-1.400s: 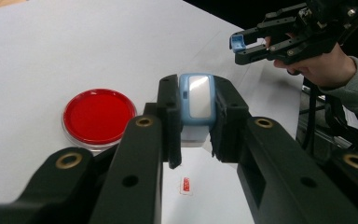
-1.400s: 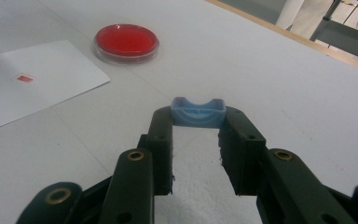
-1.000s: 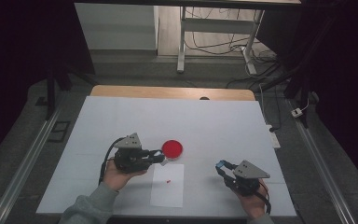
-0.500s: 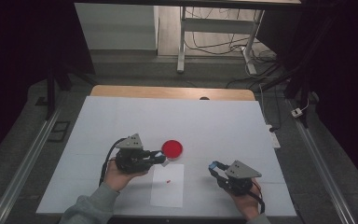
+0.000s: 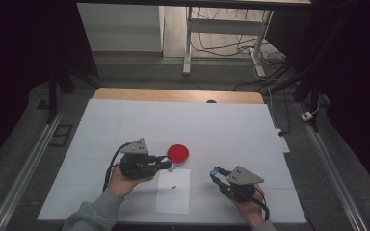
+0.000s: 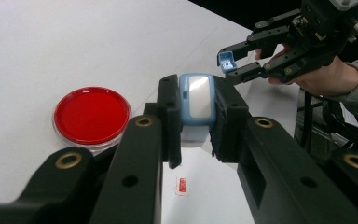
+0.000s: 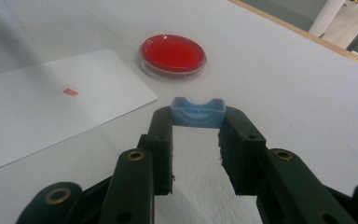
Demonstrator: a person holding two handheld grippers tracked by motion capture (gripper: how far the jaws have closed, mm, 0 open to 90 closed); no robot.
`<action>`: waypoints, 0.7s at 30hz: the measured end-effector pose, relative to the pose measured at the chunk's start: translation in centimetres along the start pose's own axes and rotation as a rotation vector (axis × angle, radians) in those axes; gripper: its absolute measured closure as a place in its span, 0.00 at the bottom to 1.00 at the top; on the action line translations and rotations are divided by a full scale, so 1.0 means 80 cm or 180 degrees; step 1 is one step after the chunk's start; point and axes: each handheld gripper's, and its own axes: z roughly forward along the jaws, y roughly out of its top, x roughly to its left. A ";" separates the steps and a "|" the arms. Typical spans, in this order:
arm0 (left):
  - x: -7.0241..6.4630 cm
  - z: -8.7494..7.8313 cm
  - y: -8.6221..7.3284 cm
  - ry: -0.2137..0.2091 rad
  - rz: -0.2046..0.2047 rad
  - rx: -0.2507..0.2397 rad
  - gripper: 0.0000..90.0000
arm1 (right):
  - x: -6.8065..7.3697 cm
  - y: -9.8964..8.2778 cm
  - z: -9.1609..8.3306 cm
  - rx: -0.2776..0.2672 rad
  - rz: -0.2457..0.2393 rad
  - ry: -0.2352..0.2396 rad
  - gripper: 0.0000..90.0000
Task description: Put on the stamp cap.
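Taking the red dish (image 5: 178, 153) on the white table (image 5: 221, 125) as the landmark: the left gripper (image 5: 166, 162) sits just to the dish's left and slightly nearer the person, held in the left hand (image 5: 120, 178), its tips reaching almost to the dish's near edge. In the left gripper view its black jaws are clamped on a small light-blue box (image 6: 197, 105) with a pale shiny face, pinched from both sides and lifted above the table, with the dish lying to the left of it

On the near side of the dish a white sheet of paper (image 5: 173, 191) lies flat (its far edge close to the dish's rim, though whether they touch I cannot tell), and a tiny red slip (image 5: 174, 186) rests on the sheet's upper part

Further right, well apart from the dish and nearer the person, the right gripper (image 5: 215, 172) is held in the right hand (image 5: 249, 211), its tips pointing back towards the sheet. Its jaws are closed on a small light-blue cap (image 7: 198, 112), a short curved piece gripped at the very tips; in the right gripper view the dish sits beyond the cap and the sheet to the dish's left
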 end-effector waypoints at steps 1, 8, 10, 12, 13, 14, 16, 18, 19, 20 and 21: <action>0.000 0.000 0.000 -0.0002 -0.0001 -0.0001 0.83 | 0.001 0.000 0.001 0.0004 -0.0013 0.0009 0.73; -0.001 0.003 0.000 -0.0012 -0.0004 0.0008 0.83 | 0.008 0.004 0.009 -0.0010 -0.0043 0.0071 0.73; -0.001 0.003 0.000 -0.0019 -0.0007 0.0007 0.83 | 0.011 0.006 0.011 -0.0005 -0.0054 0.0082 0.73; -0.002 0.004 0.000 -0.0021 -0.0006 0.0009 0.83 | 0.013 0.007 0.014 -0.0008 -0.0063 0.0100 0.73; -0.002 0.004 0.000 -0.0022 -0.0005 0.0008 0.83 | 0.014 0.008 0.015 -0.0007 -0.0071 0.0112 0.73; -0.002 0.004 0.001 -0.0023 -0.0003 0.0005 0.83 | 0.016 0.008 0.016 0.0001 -0.0078 0.0116 0.73; -0.002 0.004 0.001 -0.0028 -0.0005 0.0003 0.83 | 0.018 0.009 0.018 -0.0016 -0.0081 0.0137 0.73; -0.002 0.004 0.001 -0.0034 -0.0008 0.0003 0.83 | 0.020 0.010 0.020 -0.0003 -0.0097 0.0150 0.73; -0.002 0.005 0.001 -0.0040 -0.0009 0.0003 0.83 | 0.021 0.011 0.021 -0.0001 -0.0106 0.0141 0.73; -0.002 0.005 0.001 -0.0041 -0.0003 0.0004 0.83 | 0.022 0.011 0.022 -0.0009 -0.0102 0.0156 0.73; -0.002 0.005 0.001 -0.0041 -0.0003 0.0004 0.83 | 0.023 0.011 0.022 -0.0007 -0.0108 0.0164 0.73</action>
